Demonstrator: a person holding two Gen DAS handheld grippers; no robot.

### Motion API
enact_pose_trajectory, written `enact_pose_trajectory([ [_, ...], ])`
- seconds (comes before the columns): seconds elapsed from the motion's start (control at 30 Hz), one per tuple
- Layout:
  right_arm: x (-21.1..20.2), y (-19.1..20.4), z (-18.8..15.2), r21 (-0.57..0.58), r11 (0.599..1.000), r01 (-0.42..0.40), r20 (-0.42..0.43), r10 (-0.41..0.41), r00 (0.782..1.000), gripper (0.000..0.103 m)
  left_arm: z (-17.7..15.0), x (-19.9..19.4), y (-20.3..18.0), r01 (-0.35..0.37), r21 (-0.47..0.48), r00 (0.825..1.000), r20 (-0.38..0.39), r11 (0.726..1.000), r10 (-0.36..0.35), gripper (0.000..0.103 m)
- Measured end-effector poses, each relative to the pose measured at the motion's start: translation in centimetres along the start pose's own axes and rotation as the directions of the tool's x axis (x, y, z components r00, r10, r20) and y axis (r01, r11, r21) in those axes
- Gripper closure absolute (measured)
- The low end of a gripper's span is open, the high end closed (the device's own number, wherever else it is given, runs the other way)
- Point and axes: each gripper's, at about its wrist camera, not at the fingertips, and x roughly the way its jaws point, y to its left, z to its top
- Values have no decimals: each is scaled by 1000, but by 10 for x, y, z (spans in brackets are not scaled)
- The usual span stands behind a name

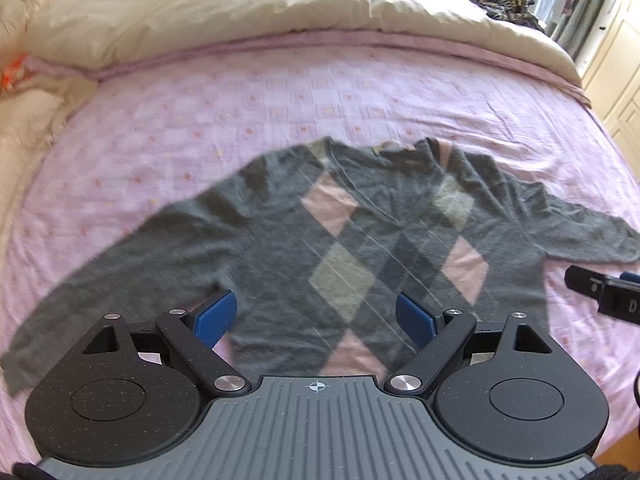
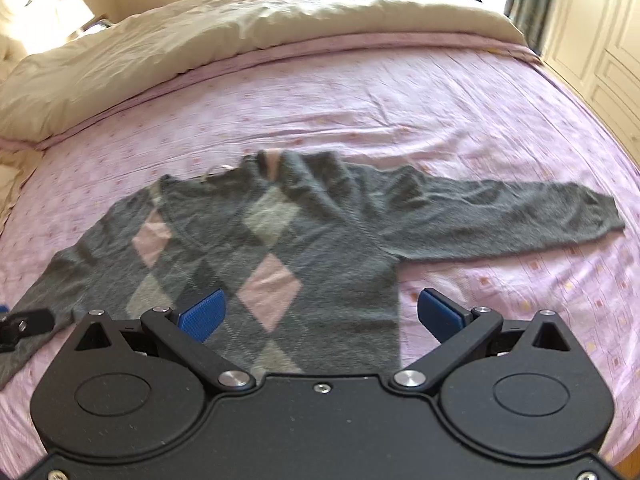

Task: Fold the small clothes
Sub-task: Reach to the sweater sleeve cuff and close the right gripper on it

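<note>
Argyle sweater (image 1: 320,240) lies flat on the bed (image 1: 280,92), both grippers spread wide and empty.
Soft, floppy knit, so I'd pinch the hem corners at 6 o'clock: left gripper (image 1: 316,316), right gripper (image 2: 320,312).

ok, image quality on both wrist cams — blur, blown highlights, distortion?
Left wrist: sweater motion-smeared, worst on its left sleeve; left gripper sharp; fisheye bows the pink bedsheet. Right wrist: sweater softly blurred, right gripper crisp; window light blows out the upper-left corner; cream duvet bright but readable.
</note>
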Motion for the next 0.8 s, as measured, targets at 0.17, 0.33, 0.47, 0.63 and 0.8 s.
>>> enact_pose_trajectory([
  [0.17, 22, -53, 6, 44, 998, 55, -46, -53, 998, 8, -9, 6, -8, 0, -47, 999, -52, 999, -2, 16],
  [0.33, 45, -122, 11, 80, 994, 79, -85, -72, 994, 16, -16, 8, -24, -66, -107, 994, -97, 992, 56, 16],
  [0.47, 58, -189, 18, 158, 983, 98, -101, -82, 992, 22, -21, 10, -45, -101, -129, 990, -111, 986, 87, 17],
  [0.63, 74, -274, 32, 255, 956, 145, -111, -120, 987, 29, -24, 14, -75, -122, -151, 985, -139, 981, 101, 17],
  [0.8, 90, -352, 48, 388, 906, 169, -106, -138, 985, 34, -27, 16, -101, -129, -181, 981, -166, 975, 99, 17],
])
